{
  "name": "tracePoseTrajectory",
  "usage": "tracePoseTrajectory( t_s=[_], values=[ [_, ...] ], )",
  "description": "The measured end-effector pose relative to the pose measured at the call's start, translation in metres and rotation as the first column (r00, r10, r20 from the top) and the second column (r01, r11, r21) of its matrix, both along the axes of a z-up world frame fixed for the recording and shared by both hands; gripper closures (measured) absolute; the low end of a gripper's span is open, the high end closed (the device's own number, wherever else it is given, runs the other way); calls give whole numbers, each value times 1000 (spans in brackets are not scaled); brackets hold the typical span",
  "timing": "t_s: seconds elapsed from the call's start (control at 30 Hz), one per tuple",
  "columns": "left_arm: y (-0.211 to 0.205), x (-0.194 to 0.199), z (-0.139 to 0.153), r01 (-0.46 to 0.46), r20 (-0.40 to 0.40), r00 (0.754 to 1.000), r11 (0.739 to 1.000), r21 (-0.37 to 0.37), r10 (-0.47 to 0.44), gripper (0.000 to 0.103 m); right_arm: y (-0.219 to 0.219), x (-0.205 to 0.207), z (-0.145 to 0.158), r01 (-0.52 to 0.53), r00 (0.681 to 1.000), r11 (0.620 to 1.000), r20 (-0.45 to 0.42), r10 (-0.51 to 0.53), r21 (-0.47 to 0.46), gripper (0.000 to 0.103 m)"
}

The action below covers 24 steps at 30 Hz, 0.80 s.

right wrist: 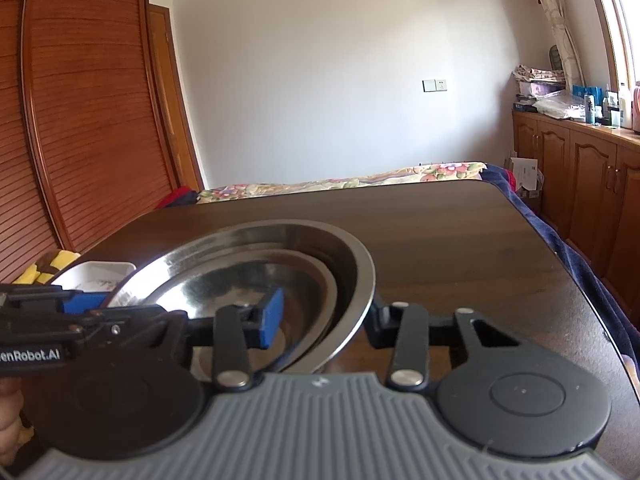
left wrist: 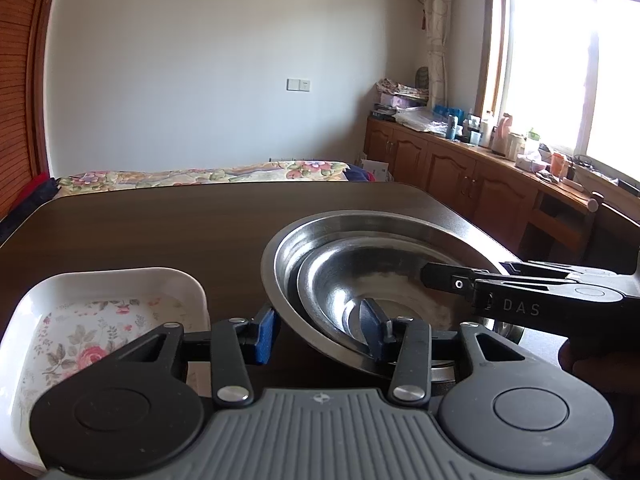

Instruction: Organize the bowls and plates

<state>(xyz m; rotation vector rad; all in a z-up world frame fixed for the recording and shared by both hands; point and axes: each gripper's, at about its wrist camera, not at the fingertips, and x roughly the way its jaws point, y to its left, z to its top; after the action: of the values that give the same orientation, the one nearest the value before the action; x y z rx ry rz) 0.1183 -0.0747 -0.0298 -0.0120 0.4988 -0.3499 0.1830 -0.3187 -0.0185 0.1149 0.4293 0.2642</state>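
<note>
Left wrist view: left claw [left wrist: 320,332] spread wide, straddling near rim of steel bowl stack [left wrist: 360,264], not clamped; floral white dish [left wrist: 100,320] left of stack on dark worktop [left wrist: 160,232]. Right wrist view: right claw [right wrist: 324,316] wide apart astride stack's right rim, gripping nothing.

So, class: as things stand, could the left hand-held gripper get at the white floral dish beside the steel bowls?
Probably yes. The left hand-held gripper is open, straddling the rim of the outer steel bowl. The white floral dish lies just to its left on the table, with nothing between them.
</note>
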Motion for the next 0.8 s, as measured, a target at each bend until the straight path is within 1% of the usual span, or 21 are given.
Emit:
tracePoseTrajectory(
  t_s=[0.27,0.43,0.6,0.8],
  values=[
    [4,-4,0,-24,6,1000,1000,-7,24,62,-2,-3,0,4,1000,1000,15,-4,4,77],
    [1,-6,2,-18,-1,1000,1000,-15,18,62,-3,-9,2,14,999,1000,49,-14,-9,78],
    [5,-10,7,-12,22,1000,1000,-15,12,62,-7,-11,5,13,999,1000,50,-14,19,78],
    [8,-15,16,-15,46,999,1000,-14,16,62,-4,-15,15,10,997,1000,73,-12,22,78]
  ],
)
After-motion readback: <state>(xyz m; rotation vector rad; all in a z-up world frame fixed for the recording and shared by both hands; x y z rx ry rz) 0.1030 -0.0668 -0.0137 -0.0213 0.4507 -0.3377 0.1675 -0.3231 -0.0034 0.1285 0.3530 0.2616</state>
